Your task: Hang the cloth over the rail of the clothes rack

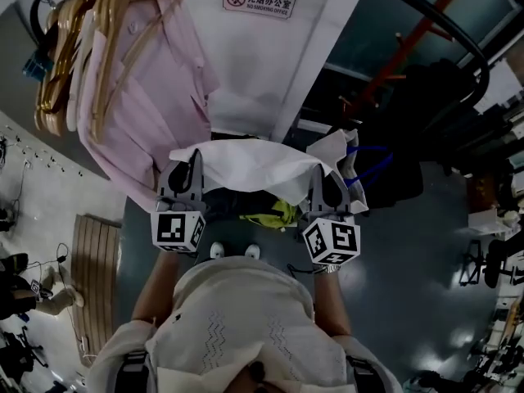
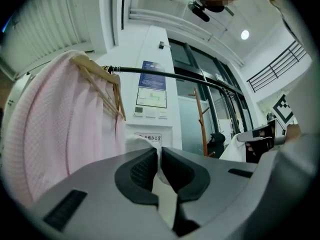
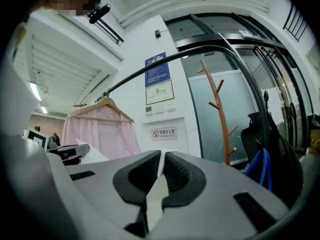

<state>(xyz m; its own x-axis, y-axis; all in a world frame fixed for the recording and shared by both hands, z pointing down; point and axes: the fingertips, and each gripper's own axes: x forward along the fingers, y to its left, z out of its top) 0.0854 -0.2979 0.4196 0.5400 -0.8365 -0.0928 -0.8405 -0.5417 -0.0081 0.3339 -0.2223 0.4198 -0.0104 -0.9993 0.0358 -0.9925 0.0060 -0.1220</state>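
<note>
A white cloth [image 1: 258, 164] is stretched between my two grippers in the head view. My left gripper [image 1: 190, 160] is shut on the cloth's left edge, and the cloth [image 2: 159, 165] shows pinched between its pads. My right gripper [image 1: 324, 177] is shut on the right edge, where the cloth [image 3: 161, 170] again sits between the pads. The black rail of the clothes rack [image 3: 165, 60] arches above and ahead of both grippers, and the rail [image 2: 165, 74] also crosses the left gripper view. The rail [image 1: 446, 24] curves at upper right in the head view.
Pink shirts on wooden hangers [image 1: 135, 80] hang at the rail's left end. A white wall with a no-smoking sign [image 1: 259, 2] lies ahead. A wooden coat stand [image 3: 218, 109] and a dark chair with blue straps [image 3: 267, 149] stand right. A yellow-green item [image 1: 274, 214] lies on the floor.
</note>
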